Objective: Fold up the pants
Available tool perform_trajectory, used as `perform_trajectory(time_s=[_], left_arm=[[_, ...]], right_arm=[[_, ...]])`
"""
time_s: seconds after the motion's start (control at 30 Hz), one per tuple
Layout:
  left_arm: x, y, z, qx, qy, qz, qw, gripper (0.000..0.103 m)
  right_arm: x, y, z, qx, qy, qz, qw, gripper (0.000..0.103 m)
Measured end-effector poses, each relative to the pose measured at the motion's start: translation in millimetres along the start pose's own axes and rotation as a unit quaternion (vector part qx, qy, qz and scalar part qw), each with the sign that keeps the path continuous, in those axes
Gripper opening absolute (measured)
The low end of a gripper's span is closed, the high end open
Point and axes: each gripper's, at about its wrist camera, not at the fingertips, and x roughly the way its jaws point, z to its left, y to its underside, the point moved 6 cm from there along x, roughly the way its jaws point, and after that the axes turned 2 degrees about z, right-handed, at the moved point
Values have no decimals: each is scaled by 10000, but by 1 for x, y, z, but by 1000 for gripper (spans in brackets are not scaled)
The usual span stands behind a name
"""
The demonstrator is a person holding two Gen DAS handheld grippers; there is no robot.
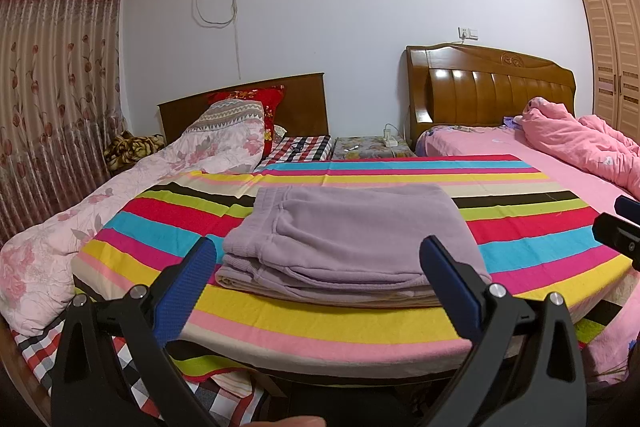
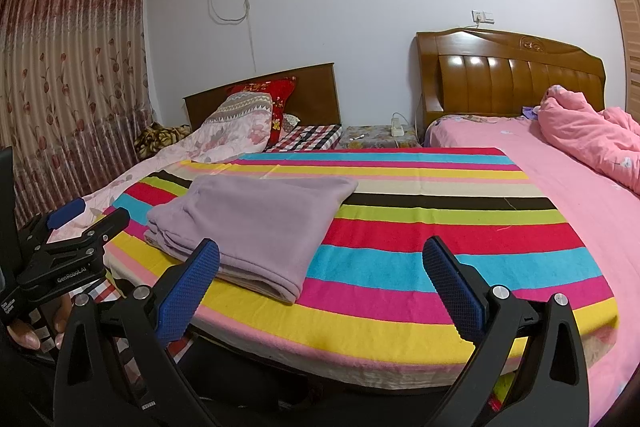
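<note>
Lilac fleece pants [image 1: 352, 239] lie folded in a flat stack on the striped sheet [image 1: 360, 323], waistband to the left. My left gripper [image 1: 320, 255] is open and empty, held back near the bed's front edge with the pants just beyond its fingers. My right gripper [image 2: 320, 255] is open and empty, to the right of the pants [image 2: 256, 227] over the striped sheet [image 2: 440, 267]. The left gripper also shows in the right wrist view [image 2: 86, 213], at the left edge. The right gripper's tip shows at the right edge of the left wrist view [image 1: 622, 223].
A pink floral quilt [image 1: 100, 219] lies left of the sheet. A pink duvet [image 1: 580, 139] is heaped at the far right on the pink bed. Two wooden headboards [image 1: 492, 87] and a small bedside stand [image 1: 372, 147] are at the back. Curtains [image 1: 52, 87] hang left.
</note>
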Motion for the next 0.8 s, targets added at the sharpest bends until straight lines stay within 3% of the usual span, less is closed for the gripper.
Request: perform_trajectory(time_s=[0.8], left_arm=[[-1, 1, -3, 7, -8, 9, 10000, 102]], right_arm=[[4, 2, -7, 22, -63, 62, 10000, 99]])
